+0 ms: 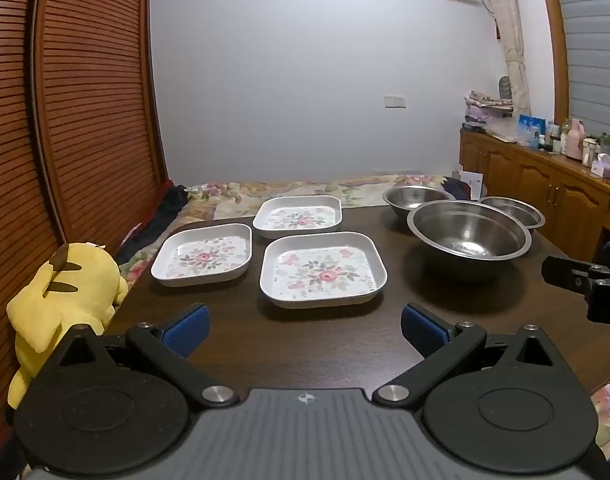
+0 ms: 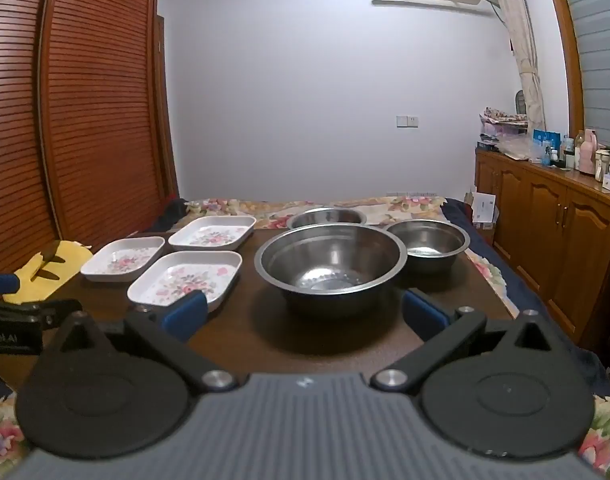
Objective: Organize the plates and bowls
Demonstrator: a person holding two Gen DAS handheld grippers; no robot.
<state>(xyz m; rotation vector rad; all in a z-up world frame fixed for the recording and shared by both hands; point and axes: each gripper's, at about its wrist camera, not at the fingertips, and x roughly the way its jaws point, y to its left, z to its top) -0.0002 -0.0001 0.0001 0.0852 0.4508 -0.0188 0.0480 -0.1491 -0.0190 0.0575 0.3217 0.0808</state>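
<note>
Three square white plates with pink flower prints lie flat on the dark wooden table [image 1: 305, 344]: a near one [image 1: 323, 270], a left one [image 1: 203, 255] and a far one [image 1: 298, 216]. To their right stand three steel bowls: a large one [image 1: 469, 236], a far one [image 1: 415, 199] and a right one [image 1: 513, 210]. My left gripper [image 1: 303, 330] is open and empty, short of the near plate. My right gripper [image 2: 305, 314] is open and empty, just short of the large bowl [image 2: 331, 266]. The near plate [image 2: 187, 278] lies by its left finger.
A yellow plush toy [image 1: 65, 292] sits at the table's left edge. A slatted wooden wardrobe [image 1: 77, 120] stands on the left. A bed with a floral cover [image 1: 305, 192] lies beyond the table. A wooden cabinet [image 2: 545, 220] with bottles runs along the right.
</note>
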